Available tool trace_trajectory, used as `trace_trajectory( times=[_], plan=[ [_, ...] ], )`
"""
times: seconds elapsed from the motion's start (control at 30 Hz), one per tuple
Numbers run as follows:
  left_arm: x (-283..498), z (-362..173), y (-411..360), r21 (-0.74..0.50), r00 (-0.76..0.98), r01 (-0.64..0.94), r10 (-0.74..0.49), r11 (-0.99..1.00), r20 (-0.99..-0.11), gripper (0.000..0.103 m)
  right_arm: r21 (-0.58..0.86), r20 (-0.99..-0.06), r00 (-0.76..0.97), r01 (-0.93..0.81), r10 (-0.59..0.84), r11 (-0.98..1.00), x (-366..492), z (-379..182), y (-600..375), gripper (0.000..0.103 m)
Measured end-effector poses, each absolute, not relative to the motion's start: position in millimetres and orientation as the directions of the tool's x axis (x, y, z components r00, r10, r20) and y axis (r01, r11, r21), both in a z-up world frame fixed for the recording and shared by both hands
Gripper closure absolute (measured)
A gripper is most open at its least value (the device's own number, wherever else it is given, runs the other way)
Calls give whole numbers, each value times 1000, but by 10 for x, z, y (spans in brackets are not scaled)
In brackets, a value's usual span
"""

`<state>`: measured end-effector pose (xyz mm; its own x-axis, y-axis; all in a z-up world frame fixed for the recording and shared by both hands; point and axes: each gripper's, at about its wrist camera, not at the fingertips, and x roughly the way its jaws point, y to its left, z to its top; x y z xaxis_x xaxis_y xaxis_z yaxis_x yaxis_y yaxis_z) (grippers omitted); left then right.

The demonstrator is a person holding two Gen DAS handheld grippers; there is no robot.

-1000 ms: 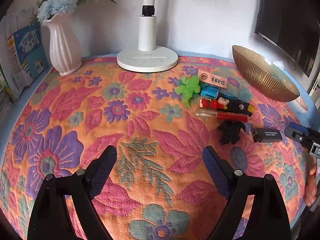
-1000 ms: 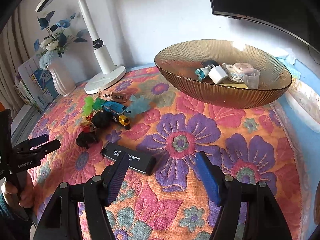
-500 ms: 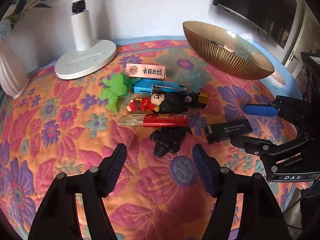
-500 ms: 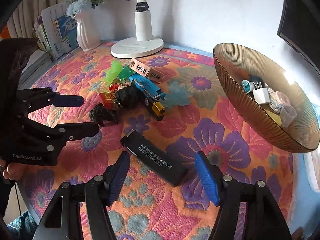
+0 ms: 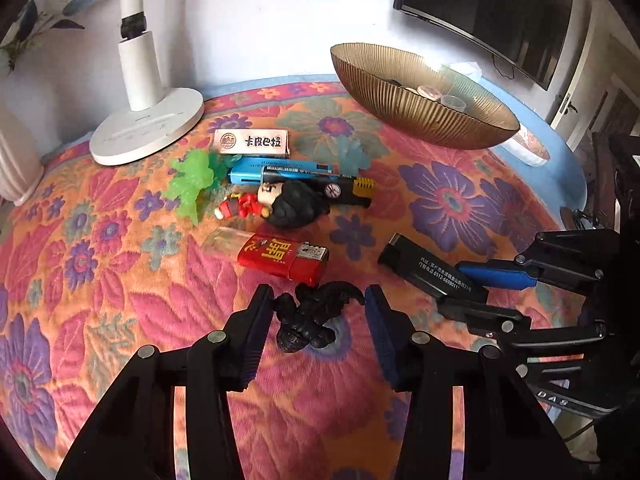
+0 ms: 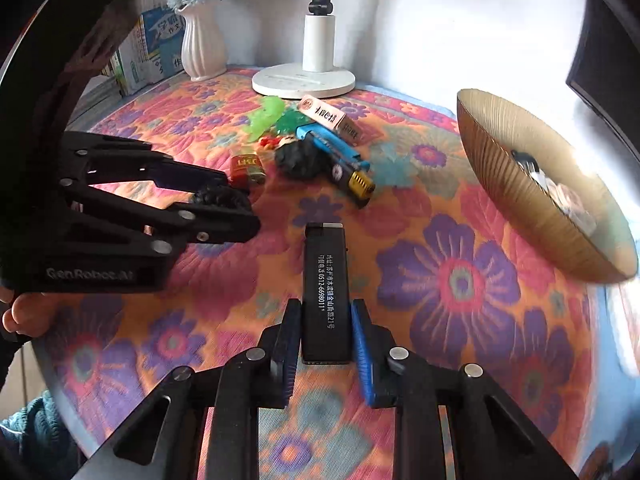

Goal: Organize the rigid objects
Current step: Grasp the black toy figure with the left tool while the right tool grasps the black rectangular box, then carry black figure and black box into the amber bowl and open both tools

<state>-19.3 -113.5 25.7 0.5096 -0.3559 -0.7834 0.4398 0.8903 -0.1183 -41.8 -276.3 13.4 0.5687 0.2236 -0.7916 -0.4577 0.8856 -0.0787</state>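
Left gripper (image 5: 316, 320) spread around black figurine (image 5: 310, 320); right gripper (image 6: 326, 334) straddling, barely gapped, black lighter (image 6: 325, 292) (printed "0512-6698011"), mid-tablecloth (image 6: 460, 320).

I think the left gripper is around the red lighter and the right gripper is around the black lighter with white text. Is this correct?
Not quite. In the left wrist view the left gripper brackets the small black figurine, jaws open; the red lighter lies just beyond its fingertips, untouched. The rest holds: in the right wrist view the right gripper has the black lighter with white text between its fingers.

Bowl (image 6: 540, 200) contents blurred (glare).
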Motion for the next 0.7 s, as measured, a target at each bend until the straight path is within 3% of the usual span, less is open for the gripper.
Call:
trace_trajectory(
  times=[0.17,0.33,0.43,0.53,0.6,0.7],
  plan=[
    [-572,281,-858,-133,535,419,-362,898,-763,59,43,-797,548,-365,252,930,-735,91,-2930,79],
    [-635,169,-757,-157,518,389,-357,908,-778,59,120,-791,543,-316,283,941,-700,67,-2943,72],
    [-668,182,-745,-176,524,383,-370,907,-767,59,82,-793,564,-279,232,957,-683,57,-2857,72],
    [-732,192,-750,-183,523,387,-378,904,-764,59,-11,-789,593,-275,160,961,-772,70,-2710,79],
    [-769,252,-726,-239,517,398,-432,886,-739,59,54,-793,567,-295,221,954,-811,94,-2699,79],
    [-826,475,-694,-294,538,433,-506,852,-674,59,276,-744,518,-337,422,900,-841,186,-2813,79]
  ],
)
